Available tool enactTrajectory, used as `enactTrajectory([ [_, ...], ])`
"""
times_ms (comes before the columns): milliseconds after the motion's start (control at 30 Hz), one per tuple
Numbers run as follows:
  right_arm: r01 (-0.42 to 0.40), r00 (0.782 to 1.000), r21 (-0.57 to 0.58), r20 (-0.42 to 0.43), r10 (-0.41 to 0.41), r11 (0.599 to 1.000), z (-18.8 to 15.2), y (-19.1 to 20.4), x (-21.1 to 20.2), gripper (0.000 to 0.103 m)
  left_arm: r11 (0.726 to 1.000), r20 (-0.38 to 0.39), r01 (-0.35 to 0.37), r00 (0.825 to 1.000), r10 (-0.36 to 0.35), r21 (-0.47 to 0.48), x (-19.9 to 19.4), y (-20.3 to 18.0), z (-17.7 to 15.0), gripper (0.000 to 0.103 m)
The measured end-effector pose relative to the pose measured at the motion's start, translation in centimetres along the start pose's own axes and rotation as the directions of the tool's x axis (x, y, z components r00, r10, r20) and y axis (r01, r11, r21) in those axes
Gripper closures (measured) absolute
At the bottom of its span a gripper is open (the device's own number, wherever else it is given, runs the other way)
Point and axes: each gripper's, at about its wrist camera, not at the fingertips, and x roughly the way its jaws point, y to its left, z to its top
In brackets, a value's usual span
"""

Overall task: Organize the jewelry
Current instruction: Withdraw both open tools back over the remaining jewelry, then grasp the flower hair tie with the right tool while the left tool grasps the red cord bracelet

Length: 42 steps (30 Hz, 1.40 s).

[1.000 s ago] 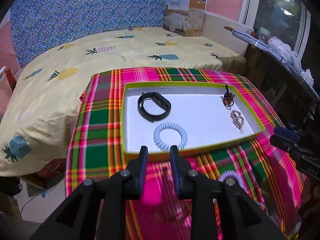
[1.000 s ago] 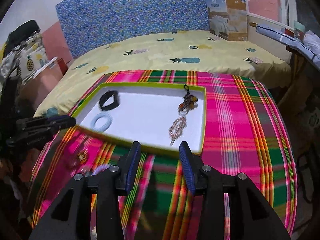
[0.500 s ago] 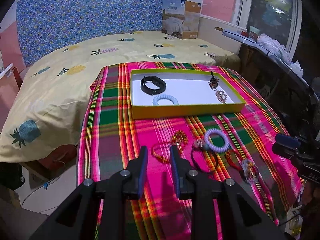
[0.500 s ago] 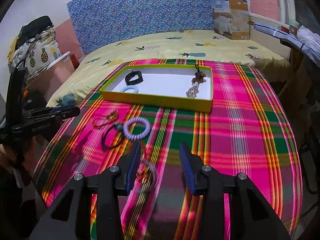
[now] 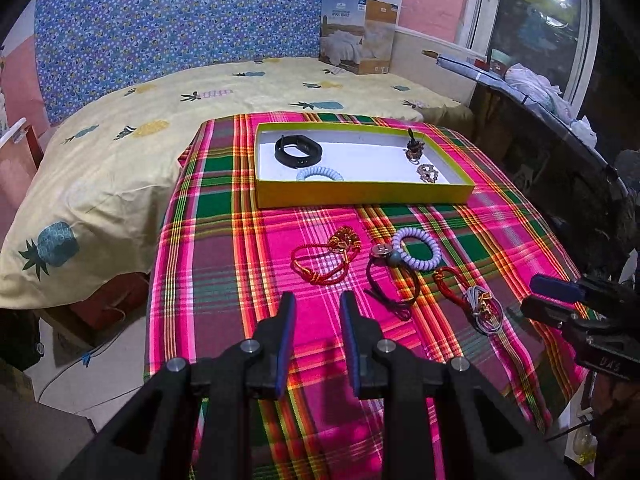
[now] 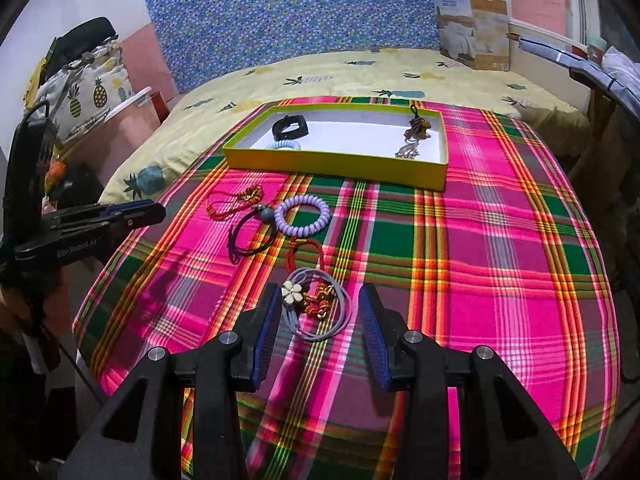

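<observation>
A yellow-green tray (image 5: 360, 196) (image 6: 336, 162) at the far side of the plaid cloth holds a black band (image 5: 298, 151), a pale blue coil tie (image 5: 320, 174) and two bead charms (image 5: 428, 172). On the cloth lie a red cord bracelet (image 5: 324, 258), a dark cord with a button (image 5: 384, 276), a lilac coil tie (image 5: 416, 249) (image 6: 302, 216), a red knot cord (image 6: 306, 250) and grey hair ties with a white flower (image 6: 316, 306). My left gripper (image 5: 318, 300) is open and empty, near the red bracelet. My right gripper (image 6: 320, 300) is open around the grey ties.
The plaid cloth (image 6: 500, 240) covers a small table in front of a bed with a pineapple sheet (image 5: 120, 140). A cardboard box (image 5: 358, 34) stands at the bed's far end. A dark shelf (image 5: 560, 168) runs along the right.
Both grippers have pulled back from the tray toward the near table edge. The loose jewelry on the cloth has come into view. The right gripper now frames the grey ties.
</observation>
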Motion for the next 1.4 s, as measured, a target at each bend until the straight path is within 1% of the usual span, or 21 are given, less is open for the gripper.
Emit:
enactTrajectory([
  [333, -0.021, 0.999, -0.048, -0.047, 0.018, 0.999, -1.1, 1.3, 1.7, 0.062, 1.0, -0.018, -0.001, 1.0, 0.001, -0.016, 0.7, 0.5, -0.3, 0.08],
  [600, 0.01, 0.999, -0.01, -0.042, -0.01, 1.0, -0.8, -0.1, 2.2, 0.062, 0.999, -0.029, -0.007, 1.0, 0.006, -0.036, 1.3, 1.1, -0.3, 0.08],
  [767, -0.021, 0.999, -0.079, -0.029, 0.019, 0.997, -0.5, 1.8, 2.2, 0.063, 0.999, -0.039, -0.009, 0.999, 0.007, -0.046, 1.8, 1.3, -0.2, 0.08],
  [833, -0.029, 0.999, -0.092, -0.042, 0.025, 0.995, -0.4, 2.3, 2.8, 0.07, 0.999, -0.041, -0.008, 0.999, 0.006, -0.044, 1.9, 1.3, -0.2, 0.08],
  [867, -0.032, 0.998, -0.096, -0.049, 0.028, 0.995, -0.4, 2.4, 3.3, 0.071, 0.999, -0.042, -0.007, 0.999, 0.005, -0.043, 2.0, 1.2, -0.2, 0.08],
  [933, -0.031, 0.998, -0.102, -0.06, 0.025, 0.994, -0.3, 2.5, 4.1, 0.077, 0.999, -0.044, -0.006, 0.999, 0.004, -0.041, 2.1, 1.2, -0.2, 0.08],
  [1000, -0.019, 0.998, -0.108, -0.06, 0.013, 0.994, -0.2, 2.6, 4.5, 0.081, 0.999, -0.047, -0.004, 0.999, 0.002, -0.041, 2.3, 1.2, -0.1, 0.08],
  [1033, -0.008, 0.998, -0.112, -0.061, 0.002, 0.994, -0.1, 2.5, 4.7, 0.087, 0.999, -0.049, -0.004, 0.999, 0.002, -0.041, 2.4, 1.3, 0.0, 0.08],
  [1267, -0.005, 0.999, -0.093, -0.045, 0.001, 0.996, 0.1, 2.1, 4.1, 0.087, 0.999, -0.061, 0.005, 0.998, -0.008, -0.045, 3.6, 1.3, 0.7, 0.08],
  [1333, -0.008, 1.0, -0.084, -0.018, 0.006, 0.996, 0.3, 2.1, 3.1, 0.087, 0.999, -0.063, 0.007, 0.998, -0.01, -0.045, 3.9, 1.3, 0.9, 0.08],
  [1400, -0.017, 0.999, -0.075, 0.039, 0.02, 0.997, 0.8, 2.1, 1.4, 0.087, 0.999, -0.062, 0.005, 0.998, -0.008, -0.044, 4.2, 1.2, 1.1, 0.08],
])
